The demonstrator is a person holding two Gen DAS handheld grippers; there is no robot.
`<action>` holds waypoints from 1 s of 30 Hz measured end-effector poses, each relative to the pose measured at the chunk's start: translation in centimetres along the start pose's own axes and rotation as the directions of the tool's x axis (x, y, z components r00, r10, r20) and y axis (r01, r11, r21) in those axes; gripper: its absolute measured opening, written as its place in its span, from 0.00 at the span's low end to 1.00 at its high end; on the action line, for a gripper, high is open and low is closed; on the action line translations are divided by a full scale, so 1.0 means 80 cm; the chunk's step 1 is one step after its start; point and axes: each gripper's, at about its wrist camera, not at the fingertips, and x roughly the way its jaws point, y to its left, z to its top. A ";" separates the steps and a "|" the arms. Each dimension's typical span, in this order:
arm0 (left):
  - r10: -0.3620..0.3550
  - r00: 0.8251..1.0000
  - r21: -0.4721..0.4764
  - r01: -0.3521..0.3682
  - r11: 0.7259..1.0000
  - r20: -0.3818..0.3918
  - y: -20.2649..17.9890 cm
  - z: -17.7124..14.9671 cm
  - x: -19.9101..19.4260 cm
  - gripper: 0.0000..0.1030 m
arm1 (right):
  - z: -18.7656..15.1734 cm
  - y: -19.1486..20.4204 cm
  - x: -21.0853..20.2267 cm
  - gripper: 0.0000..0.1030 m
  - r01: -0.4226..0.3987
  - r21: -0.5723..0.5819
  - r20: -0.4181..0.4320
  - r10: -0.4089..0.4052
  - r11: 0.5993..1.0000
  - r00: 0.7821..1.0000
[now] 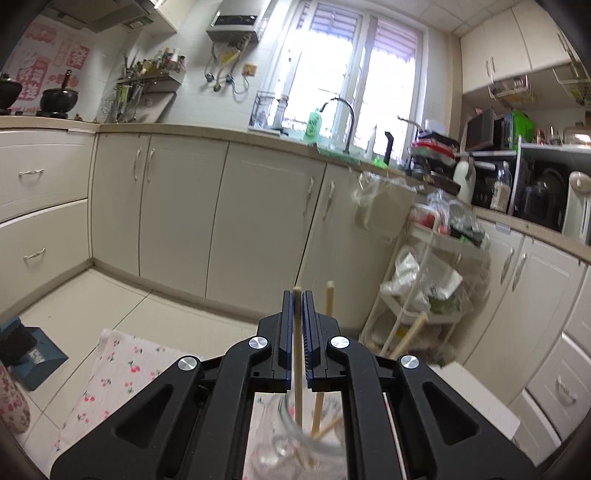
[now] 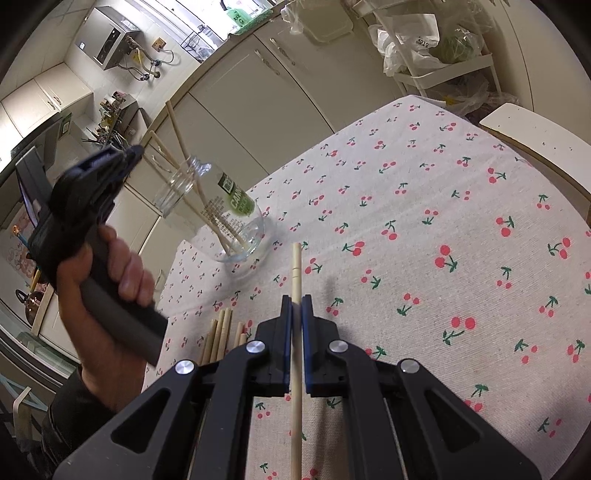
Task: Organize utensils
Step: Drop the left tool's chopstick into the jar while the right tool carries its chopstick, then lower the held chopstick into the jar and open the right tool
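My left claw (image 1: pixel 297 295) clamps one chopstick (image 1: pixel 297 354) above glass jar (image 2: pixel 221 218), jar already holding more chopsticks (image 2: pixel 177 136). Spare chopsticks (image 2: pixel 221 338) lie on cherry-print counter (image 2: pixel 424 221). My right claw (image 2: pixel 296 301) pinches single chopstick (image 2: pixel 296 266) over counter.

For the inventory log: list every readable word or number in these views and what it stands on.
"4010": tag on a plastic bag on the white cart.
"AXE": green bottle by the sink.
"CAN…", cut off: green label on the glass jar; its fine print is too small.
Pink wall posters: blurred.
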 end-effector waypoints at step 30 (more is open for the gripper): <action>0.076 0.982 -0.228 -0.115 0.967 -0.173 0.138 -0.092 -0.112 0.46 | 0.185 0.226 -0.002 0.06 -0.033 -0.303 0.550 0.203 0.952 0.810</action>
